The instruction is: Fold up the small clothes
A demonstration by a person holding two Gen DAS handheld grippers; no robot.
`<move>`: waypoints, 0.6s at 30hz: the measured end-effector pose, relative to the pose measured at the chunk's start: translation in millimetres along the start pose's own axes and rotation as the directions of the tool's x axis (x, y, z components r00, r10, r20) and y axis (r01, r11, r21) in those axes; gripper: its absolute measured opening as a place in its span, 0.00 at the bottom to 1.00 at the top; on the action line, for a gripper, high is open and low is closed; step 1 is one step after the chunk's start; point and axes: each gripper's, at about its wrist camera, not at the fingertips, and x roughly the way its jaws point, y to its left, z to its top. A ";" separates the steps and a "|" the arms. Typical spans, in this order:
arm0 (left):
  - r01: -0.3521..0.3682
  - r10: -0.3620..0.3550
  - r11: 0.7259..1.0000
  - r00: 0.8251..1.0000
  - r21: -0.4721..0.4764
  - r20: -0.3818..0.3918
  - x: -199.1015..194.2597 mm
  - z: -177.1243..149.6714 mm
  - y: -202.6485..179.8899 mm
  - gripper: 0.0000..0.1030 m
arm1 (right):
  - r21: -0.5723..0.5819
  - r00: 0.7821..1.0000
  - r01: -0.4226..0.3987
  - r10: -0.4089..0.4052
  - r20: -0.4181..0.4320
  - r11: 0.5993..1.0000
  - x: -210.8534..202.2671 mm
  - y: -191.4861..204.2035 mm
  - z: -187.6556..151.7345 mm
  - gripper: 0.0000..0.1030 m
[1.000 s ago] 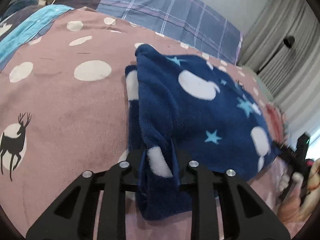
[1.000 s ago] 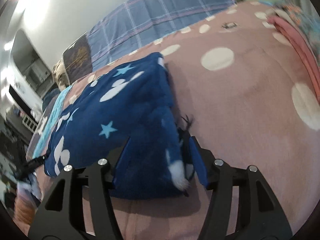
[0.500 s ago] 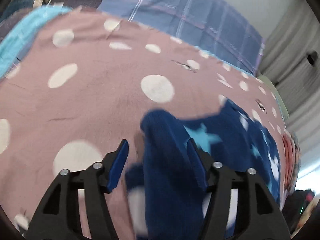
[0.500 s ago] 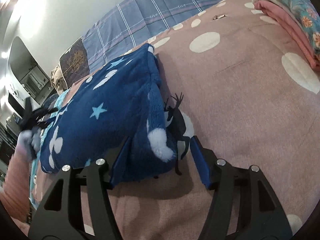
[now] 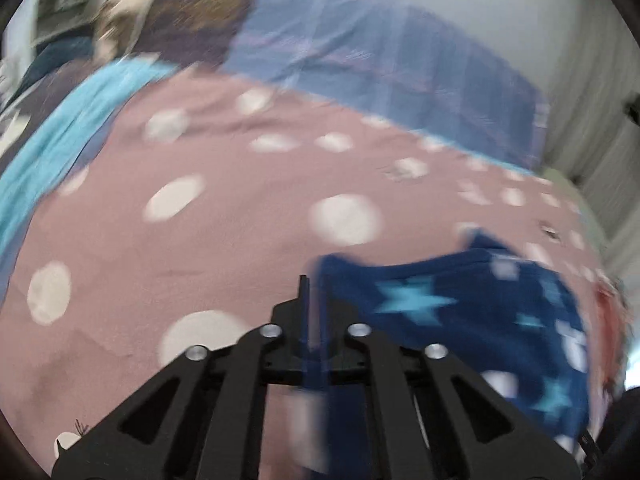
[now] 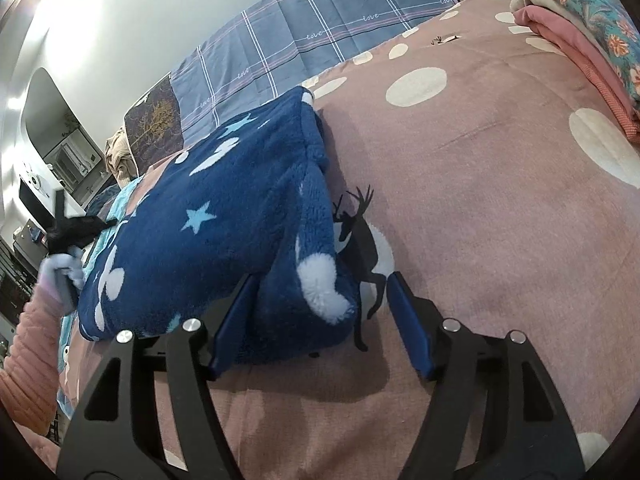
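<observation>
Fleece [image 6: 224, 236], navy with stars and white blobs, lies folded on the pink dotted blanket [image 6: 500, 208], its near corner between the right gripper's [image 6: 320, 320] jaws, which are opening with neither pad pressing on it. Left gripper [image 5: 314, 312] is pinched almost shut on the fleece's [image 5: 460, 320] edge, cloth running out to its right in a blurred view. Folded clothes [image 6: 580, 28] sit stacked at the blanket's far right edge.

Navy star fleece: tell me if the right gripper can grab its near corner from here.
Probably yes: the right gripper already straddles the navy star fleece corner, jaws opening, pads off it, nothing between.
</observation>
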 end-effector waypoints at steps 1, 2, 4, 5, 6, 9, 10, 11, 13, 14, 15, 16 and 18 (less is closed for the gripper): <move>0.039 -0.039 0.998 0.999 0.054 0.007 -10.6 -1.5 -22.7 0.17 | 0.003 1.000 -0.004 0.004 0.002 1.000 -0.3 -0.3 0.0 0.67; 0.079 -0.080 0.991 0.997 0.109 0.007 -20.3 -5.5 -45.2 0.27 | 0.008 1.000 -0.010 0.010 0.006 1.000 -0.9 -1.3 -0.4 0.67; 0.199 -0.198 0.949 0.980 0.245 -0.029 -33.3 -19.4 -108.2 0.37 | 0.025 1.000 -0.023 0.022 0.017 0.999 -3.4 -3.7 -1.3 0.65; 0.256 -0.248 0.918 0.967 0.304 -0.063 -36.6 -31.7 -138.4 0.38 | 0.038 0.999 -0.031 0.030 0.025 0.999 -5.7 -6.0 -1.9 0.63; 0.292 -0.278 0.895 0.956 0.338 -0.090 -39.1 -42.4 -160.6 0.38 | 0.054 0.999 -0.039 0.037 0.034 0.998 -8.5 -8.7 -2.4 0.59; 0.413 -0.347 0.795 0.910 0.444 -0.225 -36.7 -98.9 -240.6 0.38 | 0.119 0.997 -0.071 0.066 0.051 0.990 -21.2 -21.2 -0.9 0.45; 0.437 -0.357 0.771 0.899 0.463 -0.254 -37.5 -112.9 -255.7 0.38 | 0.131 0.995 -0.085 0.078 0.058 0.988 -27.1 -26.2 1.4 0.40; 0.472 -0.371 0.726 0.881 0.500 -0.294 -39.4 -133.3 -277.6 0.38 | 0.132 0.993 -0.100 0.092 0.070 0.986 -37.4 -32.5 7.0 0.34; 0.492 -0.367 0.653 0.870 0.576 -0.328 -42.6 -162.4 -306.8 0.38 | 0.108 0.995 -0.071 0.062 0.083 0.992 -49.0 -37.6 18.9 0.25; 0.494 -0.363 0.627 0.869 0.602 -0.336 -43.2 -171.8 -316.6 0.38 | 0.080 0.996 -0.031 0.024 0.085 0.996 -54.6 -40.4 28.9 0.21; 0.497 -0.357 0.600 0.868 0.627 -0.346 -43.1 -181.0 -327.1 0.38 | 0.060 0.997 -0.006 0.002 0.076 0.998 -56.0 -43.5 39.1 0.21; 0.495 -0.343 0.572 0.869 0.654 -0.357 -41.2 -190.8 -339.5 0.40 | 0.050 0.998 -0.002 -0.001 0.061 0.999 -54.3 -46.3 46.3 0.21; 0.457 -0.296 0.539 0.889 0.707 -0.349 -33.2 -207.8 -358.7 0.44 | 0.029 0.999 -0.032 0.032 0.004 0.999 -40.4 -52.5 66.8 0.21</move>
